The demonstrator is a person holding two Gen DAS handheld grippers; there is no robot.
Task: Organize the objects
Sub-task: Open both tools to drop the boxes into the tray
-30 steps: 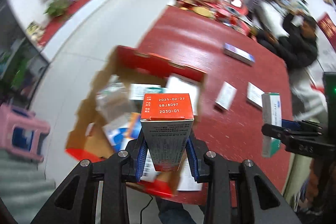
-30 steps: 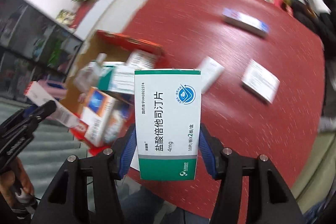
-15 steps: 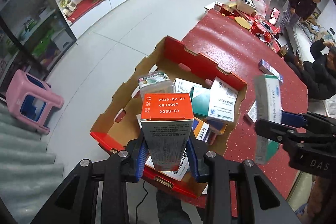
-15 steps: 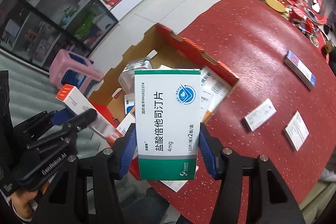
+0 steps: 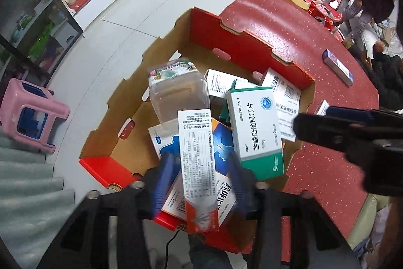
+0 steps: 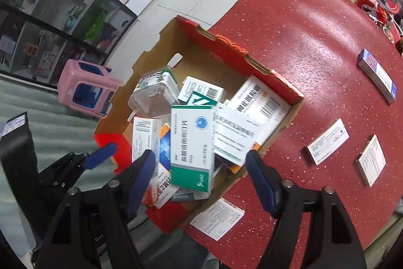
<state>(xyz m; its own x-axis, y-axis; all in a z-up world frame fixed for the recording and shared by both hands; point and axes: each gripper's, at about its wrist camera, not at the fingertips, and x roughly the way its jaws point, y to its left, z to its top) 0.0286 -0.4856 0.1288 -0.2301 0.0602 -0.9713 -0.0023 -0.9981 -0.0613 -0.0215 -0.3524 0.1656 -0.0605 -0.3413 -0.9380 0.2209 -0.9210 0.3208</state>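
Jaws of left gripper (image 5: 201, 177) have just been opening; pads stand clear of orange-ended box (image 5: 197, 163), which is motion-blurred, tilted, over the pile. Right gripper (image 6: 200, 172) likewise just opened, released; green-and-white box (image 6: 192, 143) lies on the heap inside cardboard tray (image 6: 284, 90), print smeared. Half a second ago both boxes were clamped upright. Tray overhangs the near-left edge of red table (image 6: 302, 29); its near wall is hidden by the fingers. Loose boxes (image 6: 327, 145) lie apart on the open tabletop to the right.
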